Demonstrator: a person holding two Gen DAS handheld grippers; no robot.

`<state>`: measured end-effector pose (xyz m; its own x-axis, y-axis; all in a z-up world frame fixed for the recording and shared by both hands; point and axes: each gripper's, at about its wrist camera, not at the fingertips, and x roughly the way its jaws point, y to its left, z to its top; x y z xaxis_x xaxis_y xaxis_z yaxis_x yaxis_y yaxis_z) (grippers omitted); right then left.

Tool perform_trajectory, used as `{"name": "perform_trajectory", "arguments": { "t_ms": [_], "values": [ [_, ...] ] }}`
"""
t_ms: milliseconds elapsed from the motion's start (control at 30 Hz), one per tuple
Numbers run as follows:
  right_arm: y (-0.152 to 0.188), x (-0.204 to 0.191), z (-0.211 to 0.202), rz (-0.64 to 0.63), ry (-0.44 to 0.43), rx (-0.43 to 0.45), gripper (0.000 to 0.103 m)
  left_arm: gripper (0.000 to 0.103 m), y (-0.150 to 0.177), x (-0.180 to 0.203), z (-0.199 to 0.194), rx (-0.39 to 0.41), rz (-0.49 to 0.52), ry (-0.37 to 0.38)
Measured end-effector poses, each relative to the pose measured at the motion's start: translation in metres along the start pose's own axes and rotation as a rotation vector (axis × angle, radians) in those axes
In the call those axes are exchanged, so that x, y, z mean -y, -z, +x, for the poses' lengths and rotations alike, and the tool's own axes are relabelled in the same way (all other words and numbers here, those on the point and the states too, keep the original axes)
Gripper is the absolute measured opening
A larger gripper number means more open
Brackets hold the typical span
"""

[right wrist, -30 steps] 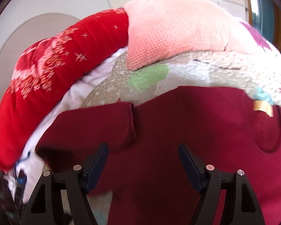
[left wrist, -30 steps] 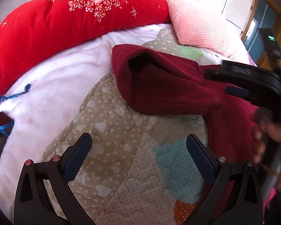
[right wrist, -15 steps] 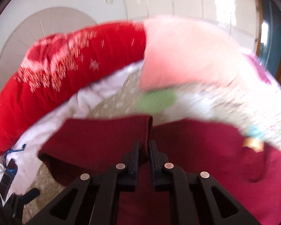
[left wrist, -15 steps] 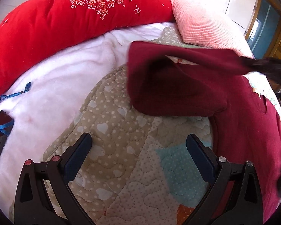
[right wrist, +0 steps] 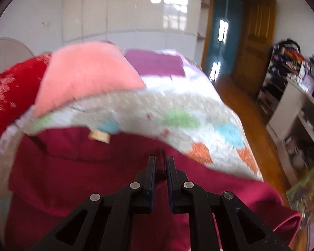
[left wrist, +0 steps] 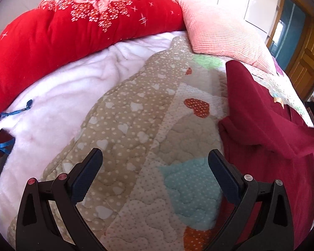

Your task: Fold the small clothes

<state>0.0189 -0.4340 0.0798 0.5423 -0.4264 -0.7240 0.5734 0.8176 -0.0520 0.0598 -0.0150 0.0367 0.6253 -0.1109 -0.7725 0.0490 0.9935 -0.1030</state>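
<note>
Right tool (right wrist: 161,168) is clenched on a fold of the maroon top (right wrist: 73,167), pinching the fabric between its pads. Left tool (left wrist: 155,173) hangs released over the quilt (left wrist: 136,115), nothing in it. That top lies on the bed's right side, one flap (left wrist: 257,108) lifted. Further back sit a red pillow (left wrist: 62,31) and a pink one (left wrist: 219,29).
</note>
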Motion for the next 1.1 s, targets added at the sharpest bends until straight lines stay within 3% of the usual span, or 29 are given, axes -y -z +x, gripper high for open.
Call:
{"name": "perform_trajectory", "arguments": {
  "t_ms": [133, 167, 200, 267, 333, 433, 533, 667, 800, 833, 867, 1000, 1100],
  "values": [
    [0.026, 0.018, 0.049, 0.036, -0.038, -0.240, 0.009, 0.101, 0.001, 0.007, 0.002, -0.001, 0.030, -0.005],
    [0.029, 0.024, 0.048, 0.046, -0.056, -0.241, 0.014, 0.101, 0.001, 0.007, 0.003, -0.005, 0.032, -0.004],
    [0.032, 0.026, 0.042, 0.053, -0.052, -0.219, 0.028, 0.101, 0.001, 0.007, 0.004, -0.009, 0.031, -0.002],
    [0.029, 0.033, 0.019, 0.071, -0.003, -0.146, 0.044, 0.101, 0.001, 0.008, 0.004, -0.009, 0.023, 0.005],
    [0.018, 0.026, -0.004, 0.091, -0.064, -0.073, 0.044, 0.101, -0.003, 0.010, 0.003, 0.007, 0.007, 0.029],
    [-0.002, -0.026, -0.014, -0.002, -0.313, -0.057, 0.044, 0.101, -0.014, 0.018, 0.005, 0.020, -0.011, 0.087],
    [-0.013, -0.089, -0.006, -0.086, -0.504, -0.073, 0.044, 0.101, -0.019, 0.029, 0.013, 0.018, 0.030, 0.079],
    [-0.027, -0.185, 0.020, -0.237, -0.600, -0.075, 0.047, 0.101, -0.017, 0.034, 0.033, -0.041, 0.085, 0.022],
    [-0.026, -0.244, 0.068, -0.364, -0.588, -0.153, 0.045, 0.101, -0.015, 0.031, 0.038, -0.060, 0.076, 0.030],
    [-0.025, -0.256, 0.077, -0.408, -0.526, -0.156, 0.035, 0.101, -0.015, 0.032, 0.038, -0.057, 0.082, 0.028],
    [-0.027, -0.259, 0.075, -0.432, -0.490, -0.144, 0.006, 0.101, -0.014, 0.034, 0.038, -0.056, 0.087, 0.025],
    [-0.030, -0.270, 0.084, -0.459, -0.389, -0.076, 0.006, 0.101, -0.013, 0.033, 0.038, -0.051, 0.094, 0.018],
    [-0.024, -0.282, 0.104, -0.444, -0.360, -0.119, 0.008, 0.101, -0.013, 0.033, 0.033, -0.036, 0.097, 0.015]
  ]
}}
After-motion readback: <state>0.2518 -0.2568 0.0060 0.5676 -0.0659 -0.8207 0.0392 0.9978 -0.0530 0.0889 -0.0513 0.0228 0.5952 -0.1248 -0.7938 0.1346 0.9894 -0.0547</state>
